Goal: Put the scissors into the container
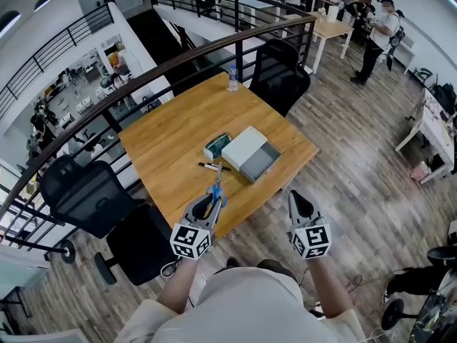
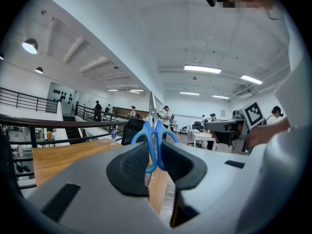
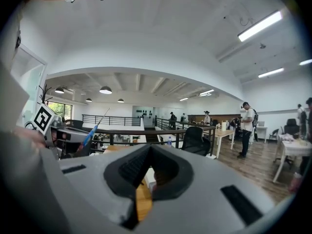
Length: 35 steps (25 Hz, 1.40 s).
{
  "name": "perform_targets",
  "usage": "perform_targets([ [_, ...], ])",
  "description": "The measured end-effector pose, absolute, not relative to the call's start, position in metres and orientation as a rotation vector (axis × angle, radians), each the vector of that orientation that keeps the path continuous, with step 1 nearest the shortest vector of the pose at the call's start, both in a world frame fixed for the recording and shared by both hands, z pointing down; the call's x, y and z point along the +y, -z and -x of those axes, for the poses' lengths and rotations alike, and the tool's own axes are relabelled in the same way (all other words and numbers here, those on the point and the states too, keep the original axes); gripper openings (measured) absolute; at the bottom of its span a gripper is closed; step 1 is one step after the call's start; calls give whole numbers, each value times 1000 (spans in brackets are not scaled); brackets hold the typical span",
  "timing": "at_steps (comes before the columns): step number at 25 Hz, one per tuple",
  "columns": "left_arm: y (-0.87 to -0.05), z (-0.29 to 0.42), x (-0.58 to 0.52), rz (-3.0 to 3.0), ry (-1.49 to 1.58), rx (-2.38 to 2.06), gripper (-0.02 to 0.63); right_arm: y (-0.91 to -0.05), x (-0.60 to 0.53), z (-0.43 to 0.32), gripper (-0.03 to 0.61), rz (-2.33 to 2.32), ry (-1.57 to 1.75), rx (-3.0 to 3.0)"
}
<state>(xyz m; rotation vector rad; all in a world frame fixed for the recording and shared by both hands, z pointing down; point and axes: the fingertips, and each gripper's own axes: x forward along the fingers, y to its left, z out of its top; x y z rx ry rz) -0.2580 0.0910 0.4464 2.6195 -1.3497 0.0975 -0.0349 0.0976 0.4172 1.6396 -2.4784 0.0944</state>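
The scissors [image 1: 217, 190] were off the table, pinched by their blue handles in the left gripper [image 1: 212, 203], blades pointing up and away from it. They hung over the near edge of the table [image 1: 171, 131], apart from the container [image 1: 259, 161]. The right gripper [image 1: 295, 196] was held level beside the left one, just off the table's edge, its jaws pressed together with nothing between them.

The container, an open grey tray with a white part along its far side, sat near the middle of the square wooden table. Touching its left side lay a small teal-and-white packet [image 1: 216, 146], and a black pen [image 1: 213, 167] lay on the table between the packet and the scissors. A water bottle [image 1: 233, 78] stood at the far corner.

Black office chairs [image 1: 280, 73] stood around the table. A dark railing [image 1: 178, 57] ran behind it, above a lower floor. The floor [image 1: 357, 170] was wooden planks. Farther back stood another table [image 1: 332, 27] and a person [image 1: 375, 38] in a white top.
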Motion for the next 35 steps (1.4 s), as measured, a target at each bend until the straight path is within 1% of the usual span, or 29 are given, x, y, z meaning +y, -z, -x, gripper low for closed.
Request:
perform_targets([
  [8, -452, 270, 83, -2631, -109, -1313, 75, -427, 100, 48, 2, -1648, -105, -2445],
  [16, -461, 259, 59, -2623, -131, -1307, 75, -437, 74, 39, 2, -1634, -131, -2444],
  [35, -469, 180, -54, -2532, -150, -1437, 75, -453, -59, -25, 2, -1462, -152, -2534],
])
